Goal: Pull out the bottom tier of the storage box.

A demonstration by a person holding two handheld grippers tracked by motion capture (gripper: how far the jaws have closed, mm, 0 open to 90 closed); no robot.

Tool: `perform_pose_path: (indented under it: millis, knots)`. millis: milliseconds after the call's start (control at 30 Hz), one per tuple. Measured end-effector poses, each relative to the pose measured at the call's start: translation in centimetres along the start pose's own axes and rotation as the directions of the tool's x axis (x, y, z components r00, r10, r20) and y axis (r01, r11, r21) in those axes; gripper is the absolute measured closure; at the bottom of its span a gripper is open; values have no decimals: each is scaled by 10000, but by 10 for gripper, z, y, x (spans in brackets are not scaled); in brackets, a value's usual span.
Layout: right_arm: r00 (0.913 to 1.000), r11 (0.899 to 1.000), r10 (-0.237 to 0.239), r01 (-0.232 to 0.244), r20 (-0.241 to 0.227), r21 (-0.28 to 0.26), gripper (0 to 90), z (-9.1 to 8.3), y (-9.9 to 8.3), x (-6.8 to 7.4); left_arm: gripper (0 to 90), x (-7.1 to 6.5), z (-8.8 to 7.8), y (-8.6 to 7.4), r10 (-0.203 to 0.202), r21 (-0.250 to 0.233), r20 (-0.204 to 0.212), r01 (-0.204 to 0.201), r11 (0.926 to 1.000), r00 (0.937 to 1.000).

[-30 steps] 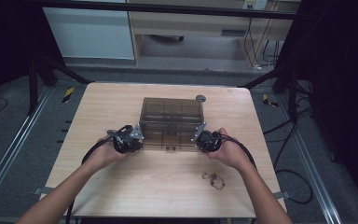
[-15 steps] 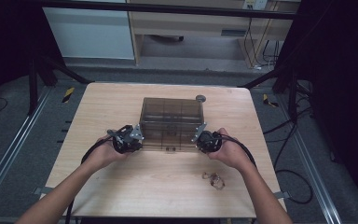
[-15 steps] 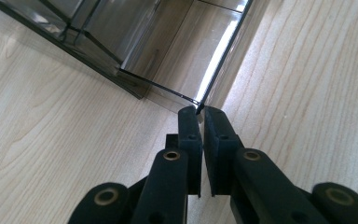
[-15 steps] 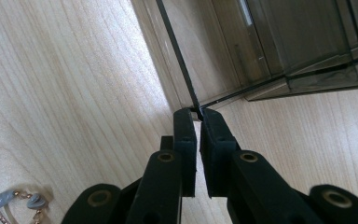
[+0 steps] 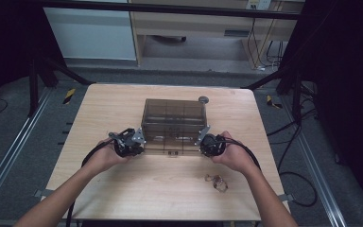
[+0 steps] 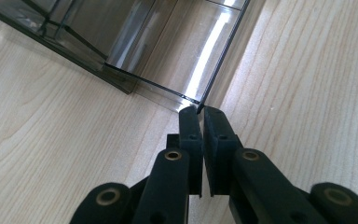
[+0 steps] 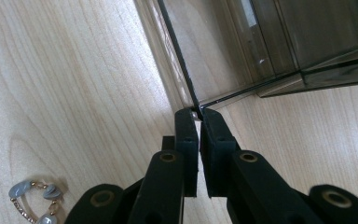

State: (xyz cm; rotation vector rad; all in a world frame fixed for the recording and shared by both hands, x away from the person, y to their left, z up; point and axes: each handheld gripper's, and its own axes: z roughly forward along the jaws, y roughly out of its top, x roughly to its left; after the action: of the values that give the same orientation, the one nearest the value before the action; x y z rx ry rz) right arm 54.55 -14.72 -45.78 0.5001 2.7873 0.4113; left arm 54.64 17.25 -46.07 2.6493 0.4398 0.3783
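Observation:
A smoky see-through compartment box [image 5: 172, 124] lies in the middle of the wooden table [image 5: 123, 189]. My left gripper [image 5: 141, 142] is at its near left corner and my right gripper [image 5: 203, 139] at its near right corner. In the left gripper view the gripper [image 6: 200, 112] is shut on the corner of the thin clear lid [image 6: 182, 56]. The right gripper view shows the same hold: the gripper [image 7: 196, 113] is shut on the lid's [image 7: 205, 51] other near corner. Inside the box, dividers show through the plastic.
A beaded bracelet [image 5: 216, 181] lies on the table near my right forearm, and it also appears as the bracelet [image 7: 32, 200] beside the right jaws. A small round grey object [image 5: 203, 100] sits behind the box's far right corner. Cables trail off the table's edges.

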Motion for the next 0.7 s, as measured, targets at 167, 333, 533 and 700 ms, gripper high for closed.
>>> perform_pose_path:
  millis: [167, 333, 533, 700]
  knots:
    - [10000, 10000, -71, 71, -42, -23, 866, 0, 0, 0, 868, -1, 0, 0, -41, 2, 20, 41, 10000, 10000]
    - [10000, 10000, 8, -8, -82, -60, 868, -1, -2, 4, 869, -6, -2, -2, 85, 15, 2, -85, 10000, 10000]
    - [9999, 9999, -63, 61, -135, -112, 869, -3, -5, 11, 869, -10, -4, -3, 200, 11, 52, -200, 9998, 9998]
    - [9998, 10000, -59, 57, -211, -72, 871, -4, -6, 16, 870, -13, -6, -4, 187, 113, 11, -187, 9998, 9998]
